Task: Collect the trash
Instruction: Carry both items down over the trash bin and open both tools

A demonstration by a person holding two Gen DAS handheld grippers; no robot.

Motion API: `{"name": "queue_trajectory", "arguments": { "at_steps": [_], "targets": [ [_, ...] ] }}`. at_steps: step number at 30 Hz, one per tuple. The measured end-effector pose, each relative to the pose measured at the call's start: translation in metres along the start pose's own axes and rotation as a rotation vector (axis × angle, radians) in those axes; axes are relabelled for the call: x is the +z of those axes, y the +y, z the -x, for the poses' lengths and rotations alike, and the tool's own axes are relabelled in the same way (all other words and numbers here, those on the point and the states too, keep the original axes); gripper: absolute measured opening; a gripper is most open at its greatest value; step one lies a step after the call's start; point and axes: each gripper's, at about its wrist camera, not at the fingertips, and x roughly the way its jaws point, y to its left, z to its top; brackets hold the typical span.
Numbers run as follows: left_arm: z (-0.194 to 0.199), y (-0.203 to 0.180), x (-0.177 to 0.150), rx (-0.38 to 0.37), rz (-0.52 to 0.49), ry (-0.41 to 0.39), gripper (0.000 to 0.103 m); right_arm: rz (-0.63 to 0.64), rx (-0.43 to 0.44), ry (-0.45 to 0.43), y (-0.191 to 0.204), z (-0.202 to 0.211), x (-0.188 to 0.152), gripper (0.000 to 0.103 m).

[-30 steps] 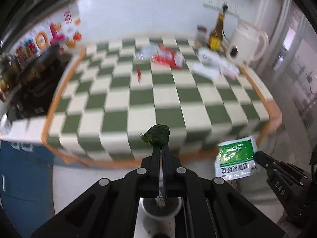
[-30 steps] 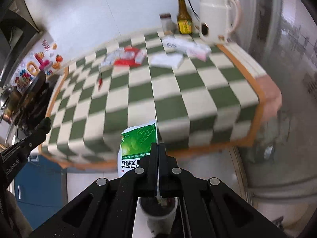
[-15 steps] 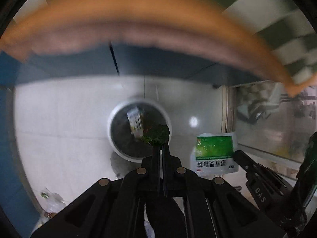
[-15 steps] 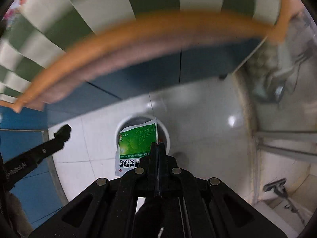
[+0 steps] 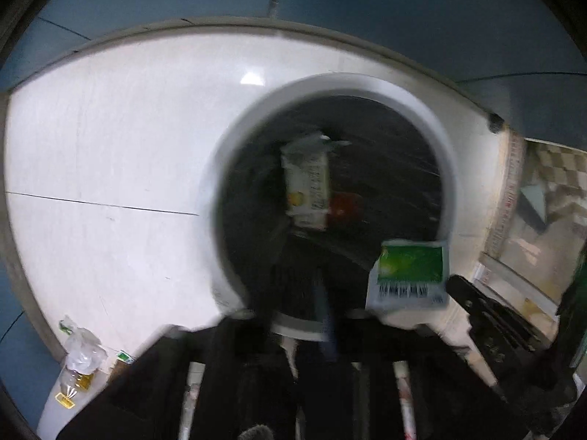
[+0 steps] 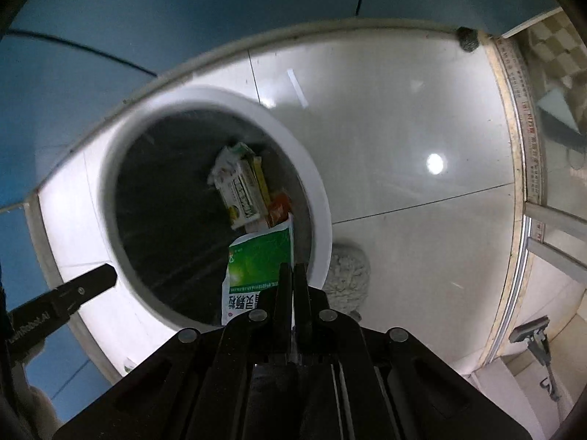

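Note:
A white round trash bin point(image 5: 367, 84) with a dark liner stands on the floor; it also shows in the right wrist view point(image 6: 315, 190). Inside lie a white and yellow carton point(image 6: 238, 190) and a red wrapper point(image 6: 279, 205). My right gripper point(image 6: 290, 275) is shut on a green and white packet point(image 6: 256, 264) held over the bin's near rim; the packet shows in the left wrist view point(image 5: 411, 275) too. My left gripper point(image 5: 297, 286) points down over the bin, heavily blurred; the dark green scrap is not visible and its jaw state is unclear.
Glossy white floor tiles point(image 6: 403, 146) surround the bin. Blue cabinet fronts point(image 6: 183, 18) stand behind it. A white mop head point(image 6: 348, 275) lies right of the bin. A crumpled clear plastic bottle point(image 5: 79, 359) lies on the floor at left. A sliding door track point(image 6: 521, 146) runs at right.
Both grippers have dropped closer over the bin, which now fills the views. The dark green scrap at the left gripper's tips is no longer visible. The right gripper still holds the packet.

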Motion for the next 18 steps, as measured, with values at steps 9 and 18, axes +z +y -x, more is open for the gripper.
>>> {"name": "queue_trajectory", "arguments": {
  "at_steps": [9,18],
  "targets": [
    [0.053,0.001,-0.022,0.183,-0.019,-0.138,0.101,0.066,-0.065,-0.036,0.009,0.029,-0.002,0.098],
    [0.124,-0.003,-0.048,0.196,-0.043,-0.225,0.101,0.105,-0.076,-0.124,0.014,0.104,-0.019,0.103]
  ]
}}
